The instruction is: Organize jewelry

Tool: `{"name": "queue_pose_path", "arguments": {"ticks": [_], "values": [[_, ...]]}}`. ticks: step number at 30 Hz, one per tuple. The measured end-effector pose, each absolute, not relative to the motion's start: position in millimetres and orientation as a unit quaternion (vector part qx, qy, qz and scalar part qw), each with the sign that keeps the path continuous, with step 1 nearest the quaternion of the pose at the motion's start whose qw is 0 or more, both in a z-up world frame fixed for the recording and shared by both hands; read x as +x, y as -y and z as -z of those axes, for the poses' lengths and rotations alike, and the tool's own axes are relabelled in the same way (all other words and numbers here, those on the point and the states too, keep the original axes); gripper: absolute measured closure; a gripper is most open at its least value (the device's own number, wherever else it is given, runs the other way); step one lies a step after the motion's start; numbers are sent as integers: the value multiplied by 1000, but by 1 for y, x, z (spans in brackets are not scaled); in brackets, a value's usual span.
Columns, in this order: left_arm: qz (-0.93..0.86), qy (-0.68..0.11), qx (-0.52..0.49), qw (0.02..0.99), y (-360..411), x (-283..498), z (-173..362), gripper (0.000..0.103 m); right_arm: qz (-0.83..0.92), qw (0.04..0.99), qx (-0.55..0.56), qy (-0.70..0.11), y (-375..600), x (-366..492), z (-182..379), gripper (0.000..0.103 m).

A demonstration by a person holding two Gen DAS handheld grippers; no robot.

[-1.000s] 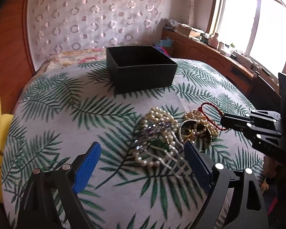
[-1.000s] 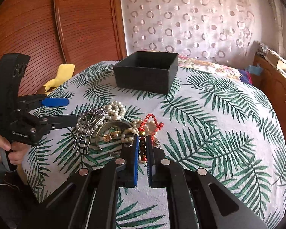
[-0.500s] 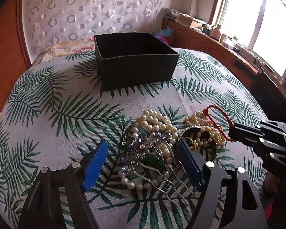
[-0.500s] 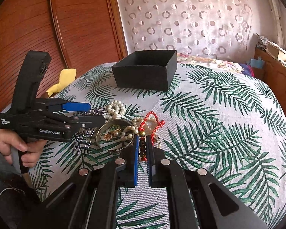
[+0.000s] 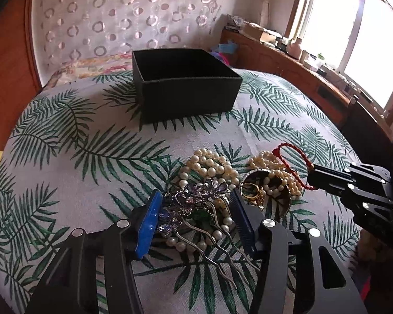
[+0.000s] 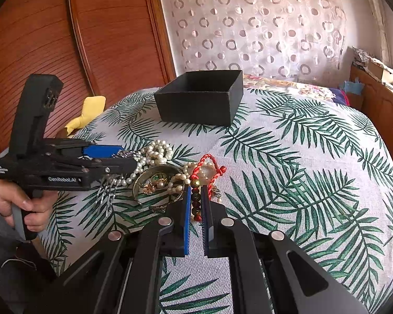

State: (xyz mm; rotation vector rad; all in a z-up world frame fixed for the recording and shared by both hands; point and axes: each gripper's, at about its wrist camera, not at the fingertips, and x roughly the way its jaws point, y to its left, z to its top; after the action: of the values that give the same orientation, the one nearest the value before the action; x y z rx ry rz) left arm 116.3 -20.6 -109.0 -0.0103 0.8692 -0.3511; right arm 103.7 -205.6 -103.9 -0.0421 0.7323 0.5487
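Bedspread: white with green palm-leaf print, fills the middle of both views.
Curtain: sheer, ring pattern, top centre.
Wood panelling: reddish, ribbed, upper left.
Yellow cloth: left, at bedspread edge.
Window: bright, upper right.
Wooden sideboard: cluttered, beneath window.

Glossy pearls, matt black box, woven cloth.

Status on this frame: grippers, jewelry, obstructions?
Left gripper open, straddling hair comb. Right gripper shut on bead bracelet. Box open, path clear.
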Motion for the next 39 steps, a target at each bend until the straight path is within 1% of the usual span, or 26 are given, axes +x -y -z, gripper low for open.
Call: {"name": "queue_pose_path", "arguments": {"ticks": [7, 20, 28, 33, 39], "values": [[162, -393, -4, 905, 15, 109, 94, 52, -266, 897, -37, -351, 198, 101, 100, 95], [155, -343, 9, 927, 13, 101, 60, 52, -268, 907, -47, -322, 196, 110, 71, 95], [135, -318, 45, 937, 17, 104, 57, 52, -267, 905, -52, -326, 192, 112, 74, 95], [133, -306, 44, 942, 14, 105, 51, 52, -273, 899, -57, -338, 186, 115, 82, 95], [152, -257, 39, 953, 11, 87, 25, 52, -279, 896, -58, -341, 182, 115, 85, 95]]}}
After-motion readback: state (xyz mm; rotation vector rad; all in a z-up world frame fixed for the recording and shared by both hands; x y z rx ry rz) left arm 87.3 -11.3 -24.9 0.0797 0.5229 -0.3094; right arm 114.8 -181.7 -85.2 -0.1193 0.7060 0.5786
